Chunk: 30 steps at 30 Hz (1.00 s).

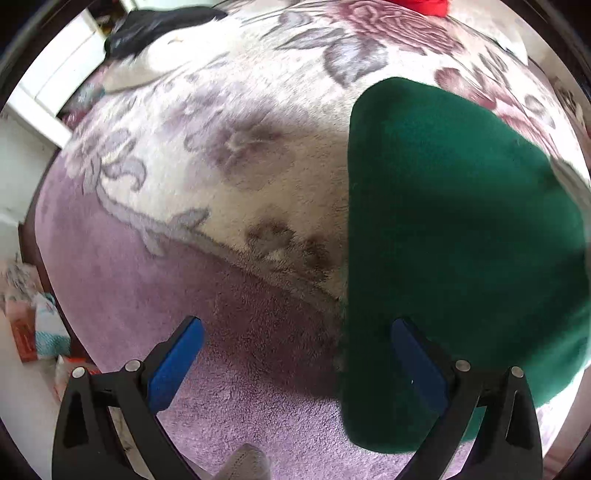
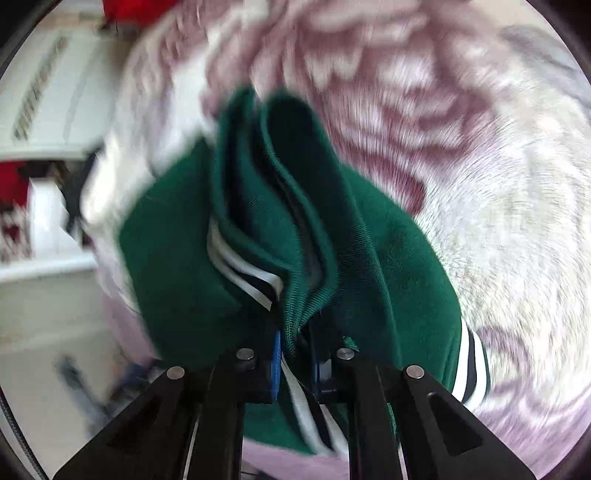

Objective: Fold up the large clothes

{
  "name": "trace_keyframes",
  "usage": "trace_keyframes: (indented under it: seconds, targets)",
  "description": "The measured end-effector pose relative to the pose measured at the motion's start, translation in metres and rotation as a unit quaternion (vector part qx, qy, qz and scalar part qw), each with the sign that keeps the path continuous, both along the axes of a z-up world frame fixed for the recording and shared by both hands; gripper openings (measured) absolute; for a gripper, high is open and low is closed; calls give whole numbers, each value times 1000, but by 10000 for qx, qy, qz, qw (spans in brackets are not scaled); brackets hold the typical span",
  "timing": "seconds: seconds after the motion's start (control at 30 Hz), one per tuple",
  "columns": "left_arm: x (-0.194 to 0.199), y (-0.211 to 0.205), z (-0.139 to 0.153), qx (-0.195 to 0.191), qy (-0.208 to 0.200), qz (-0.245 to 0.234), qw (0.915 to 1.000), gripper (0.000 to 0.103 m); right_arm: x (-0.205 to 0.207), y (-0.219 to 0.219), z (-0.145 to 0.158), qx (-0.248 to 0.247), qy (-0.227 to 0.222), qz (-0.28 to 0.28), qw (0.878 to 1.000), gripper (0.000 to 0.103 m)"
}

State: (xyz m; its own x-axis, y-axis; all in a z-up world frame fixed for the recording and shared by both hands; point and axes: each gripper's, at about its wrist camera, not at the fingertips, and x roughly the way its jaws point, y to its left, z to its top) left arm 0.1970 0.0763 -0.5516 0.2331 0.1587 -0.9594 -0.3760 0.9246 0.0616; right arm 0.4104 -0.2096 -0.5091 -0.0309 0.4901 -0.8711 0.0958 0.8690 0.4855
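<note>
Right wrist: right claw pinching one green garment

Spread left tool beside green garment

We saw a bed covered by a plush blanket, cream with mauve and grey flowers and a plain lilac border along the near edge. In the right wrist view the same blanket was blurred, its large rose pattern smeared. On it lay a green garment, spread flat at the right, its near edge close to the lilac border; from the right wrist view part of the garment was bunched into folds and lifted, with white and black striped trim showing. A black cloth lay on the blanket at the far left edge, and something red lay at the far end.
</note>
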Motion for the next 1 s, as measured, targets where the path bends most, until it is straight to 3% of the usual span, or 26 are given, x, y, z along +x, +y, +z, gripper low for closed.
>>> trace_keyframes:
  seconds: [0.07,0.13,0.2,0.3,0.4,0.43,0.5,0.57,0.6,0.63,0.7,0.8,0.9,0.93,0.97,1.0]
  targets:
    - [3,-5,3,-253,-132,-71,9996,103,-3,-20,40,57,-339,-329,9989,11]
    - [8,-13,3,-438,-183,-144,9988,103,1,-35,48,-331,-556,-287,9975,11]
    - [15,-22,-2,-319,-134,-313,9989,103,5,-46,21,-784,-293,-312,9960,11]
    - [23,-27,-11,-209,-8,-415,9989,103,8,-39,-38,-1287,152,118,9915,19]
    - [24,-21,-5,-234,-34,-364,9991,103,16,-38,-54,-1226,384,194,9915,35]
    - [23,-18,-2,-219,-39,-362,9991,103,19,-39,-52,-1134,451,246,9922,43]
    - [22,-12,6,-230,-139,-336,9991,103,23,-46,-39,-1044,479,268,9930,48]
    - [24,-4,20,-254,-298,-239,9989,103,31,-56,-20,-689,214,104,9973,58]
    - [28,0,26,-282,-359,-171,9988,103,38,-61,-13,-477,52,22,9988,74]
    - [34,6,31,-343,-432,-105,9984,103,49,-65,-9,-349,-128,-40,9993,81]
    - [57,17,38,-327,-549,-6,9980,103,71,-65,-11,-35,-348,-71,9994,82]
    - [103,28,32,-109,-626,-21,9980,103,102,-47,-41,588,15,-63,9982,82]
    - [146,36,3,-26,-302,-82,9995,103,106,-15,-68,1002,470,346,9933,82]
    - [160,39,-10,56,-134,-110,9998,103,101,-7,-70,823,396,435,9949,72]
    - [167,41,-18,57,-49,-160,9998,103,97,-4,-69,582,231,441,9971,52]
    - [174,44,-25,3,26,-177,9998,103,98,-3,-69,390,189,386,9983,24]
